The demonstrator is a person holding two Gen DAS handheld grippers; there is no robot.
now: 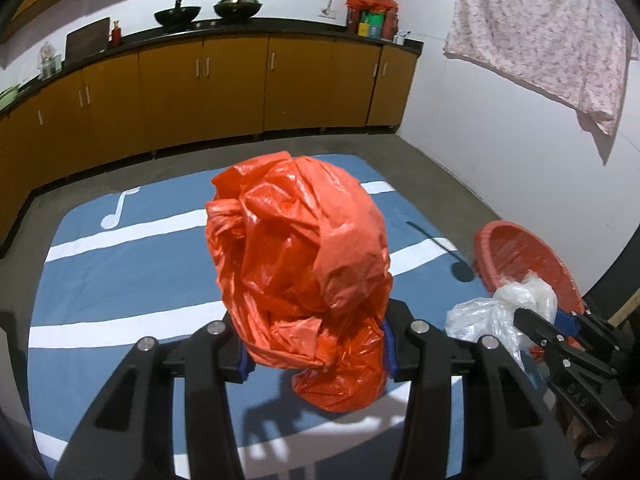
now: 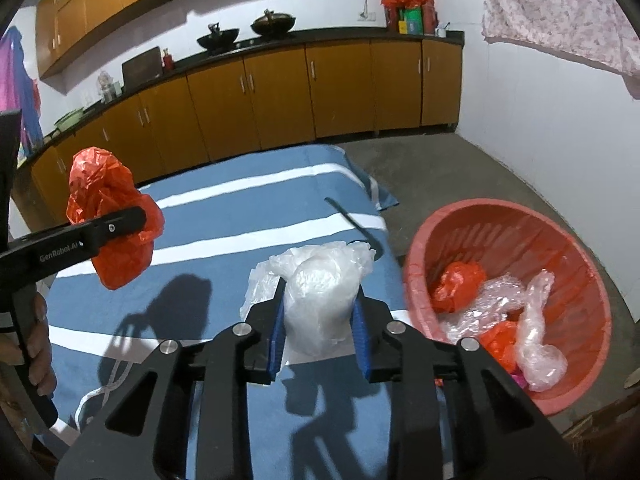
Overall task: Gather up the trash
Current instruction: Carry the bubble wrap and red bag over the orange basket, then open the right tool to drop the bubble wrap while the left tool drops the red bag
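A crumpled orange plastic bag [image 1: 300,264] fills the middle of the left wrist view, lifted off the blue mat, with my left gripper [image 1: 316,354] shut on its lower part. The same orange plastic bag [image 2: 110,216] shows at the left of the right wrist view. My right gripper [image 2: 320,336] is shut on a wad of clear plastic bag [image 2: 320,292], its blue pads pressing both sides. The clear plastic bag [image 1: 500,312] appears in the left wrist view beside the red basin [image 1: 520,252]. The red basin [image 2: 460,232] stands on the floor to the right, holding several orange and clear wrappers.
A blue mat with white stripes [image 2: 224,224] covers the floor under both grippers. Brown kitchen cabinets [image 1: 240,84] run along the back wall, with woks on the counter. A pale patterned cloth [image 1: 540,32] hangs on the right wall. A hand [image 2: 36,344] grips the left handle.
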